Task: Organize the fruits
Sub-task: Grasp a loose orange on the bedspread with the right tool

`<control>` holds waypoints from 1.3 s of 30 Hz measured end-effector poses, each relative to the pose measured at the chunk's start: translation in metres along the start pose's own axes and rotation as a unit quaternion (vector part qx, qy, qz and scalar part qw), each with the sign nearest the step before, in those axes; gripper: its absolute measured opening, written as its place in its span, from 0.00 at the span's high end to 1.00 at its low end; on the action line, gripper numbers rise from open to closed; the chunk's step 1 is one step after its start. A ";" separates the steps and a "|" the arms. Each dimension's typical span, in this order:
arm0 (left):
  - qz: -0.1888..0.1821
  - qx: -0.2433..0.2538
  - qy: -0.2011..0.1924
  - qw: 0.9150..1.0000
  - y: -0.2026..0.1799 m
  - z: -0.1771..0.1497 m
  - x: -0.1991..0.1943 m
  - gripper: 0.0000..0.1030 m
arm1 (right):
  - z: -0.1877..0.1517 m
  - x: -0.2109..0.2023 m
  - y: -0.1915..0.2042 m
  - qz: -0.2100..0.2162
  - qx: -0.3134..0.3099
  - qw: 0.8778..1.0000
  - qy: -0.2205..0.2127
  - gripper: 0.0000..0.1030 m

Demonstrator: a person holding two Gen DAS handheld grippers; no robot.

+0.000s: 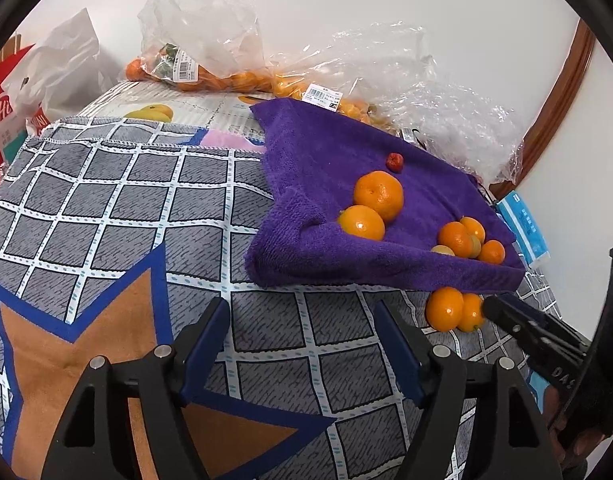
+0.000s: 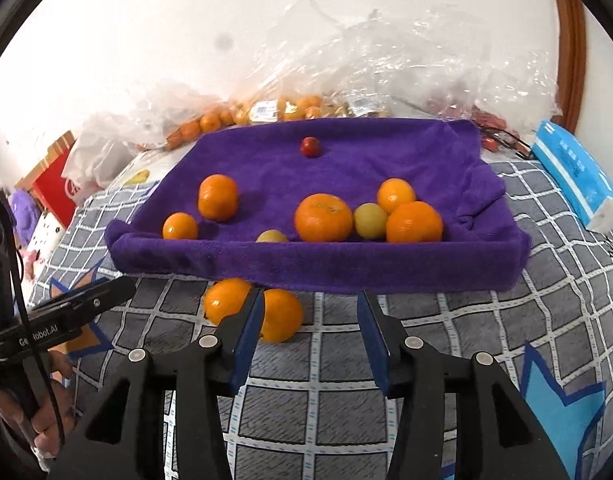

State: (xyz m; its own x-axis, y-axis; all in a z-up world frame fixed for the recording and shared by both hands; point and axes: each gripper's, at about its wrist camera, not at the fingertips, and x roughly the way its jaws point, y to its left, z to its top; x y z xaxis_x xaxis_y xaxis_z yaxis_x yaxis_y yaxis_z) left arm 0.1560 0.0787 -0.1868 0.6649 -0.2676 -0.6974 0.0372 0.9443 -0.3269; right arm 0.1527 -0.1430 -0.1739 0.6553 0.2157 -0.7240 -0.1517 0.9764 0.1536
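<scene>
A purple towel [image 2: 346, 160] with its front edge rolled up lies on the checked cloth and holds several oranges [image 2: 323, 217], two small yellow fruits [image 2: 370, 220] and one small red fruit [image 2: 310, 146]. The towel also shows in the left wrist view [image 1: 326, 160]. Two oranges [image 2: 280, 318] lie on the cloth just in front of the towel; they also show in the left wrist view [image 1: 446, 308]. My right gripper [image 2: 310, 312] is open, its left finger right in front of these two. My left gripper [image 1: 302, 320] is open and empty over the cloth, left of them.
Clear plastic bags [image 1: 210, 36] with more oranges lie behind the towel by the wall. A blue tissue pack [image 2: 574, 176] lies at the right. A red box [image 1: 2, 116] and a white bag [image 1: 62, 68] stand at the far left. The checked cloth [image 1: 126, 208] stretches left.
</scene>
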 end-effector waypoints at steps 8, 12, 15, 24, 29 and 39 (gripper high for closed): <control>-0.011 -0.012 -0.004 1.000 0.003 -0.001 -0.002 0.30 | 0.000 0.017 0.014 0.037 -0.011 0.999 0.029 0.55; -0.010 -0.010 -0.004 1.000 0.004 -0.001 -0.002 0.30 | -0.003 0.016 0.015 0.035 -0.016 0.999 0.032 0.68; -0.009 -0.010 -0.004 1.000 0.003 -0.001 -0.002 0.30 | -0.002 0.008 0.006 0.013 -0.008 1.000 0.026 0.68; 0.020 0.010 -0.005 1.000 -0.005 -0.003 0.000 0.30 | -0.011 0.010 -0.014 -0.057 -0.005 0.998 0.030 0.67; 0.013 0.005 -0.007 1.000 -0.002 -0.002 0.000 0.31 | -0.010 0.016 -0.011 -0.063 -0.018 0.997 0.030 0.67; 0.016 0.007 -0.005 1.000 -0.004 -0.003 0.000 0.31 | -0.007 0.018 -0.013 -0.059 -0.004 0.998 0.031 0.67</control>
State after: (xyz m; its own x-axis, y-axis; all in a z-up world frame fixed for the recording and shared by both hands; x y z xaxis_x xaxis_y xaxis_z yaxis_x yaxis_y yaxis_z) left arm 0.1538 0.0749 -0.1870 0.6738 -0.2346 -0.7007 0.0256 0.9551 -0.2951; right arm 0.1613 -0.1517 -0.1941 0.6213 0.0984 -0.7774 -0.0821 0.9948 0.0603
